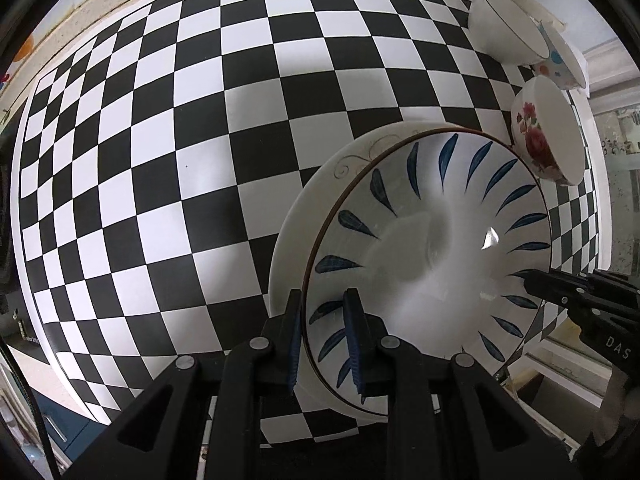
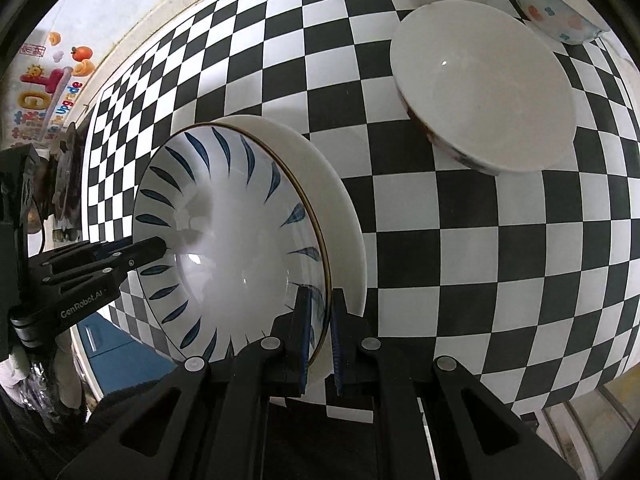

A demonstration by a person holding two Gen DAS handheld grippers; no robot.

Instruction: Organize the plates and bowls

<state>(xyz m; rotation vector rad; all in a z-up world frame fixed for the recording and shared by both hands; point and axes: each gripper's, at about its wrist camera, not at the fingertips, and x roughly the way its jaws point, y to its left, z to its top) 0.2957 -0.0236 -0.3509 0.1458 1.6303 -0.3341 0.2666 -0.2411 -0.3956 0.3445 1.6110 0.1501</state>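
Both grippers, left gripper point(image 1: 326, 336) and right gripper point(image 2: 319, 336), clench opposite rims of the blue-leaf white ceramic bowl point(image 1: 432, 248) at nine and three o'clock, steadying it onto the plain white ceramic plate point(image 1: 316, 200).

Checkered table point(image 1: 168, 152) bearing white plate point(image 1: 296, 232), plain white bowl point(image 1: 500, 28), dotted bowl point(image 1: 554, 62) and rose-patterned bowl point(image 1: 536, 136) near one edge

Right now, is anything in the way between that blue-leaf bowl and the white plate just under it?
Nothing visible. The blue-leaf bowl, pinched at opposite rims by the left gripper and right gripper, sits directly over the white plate. The flowered bowl stands off to the side.
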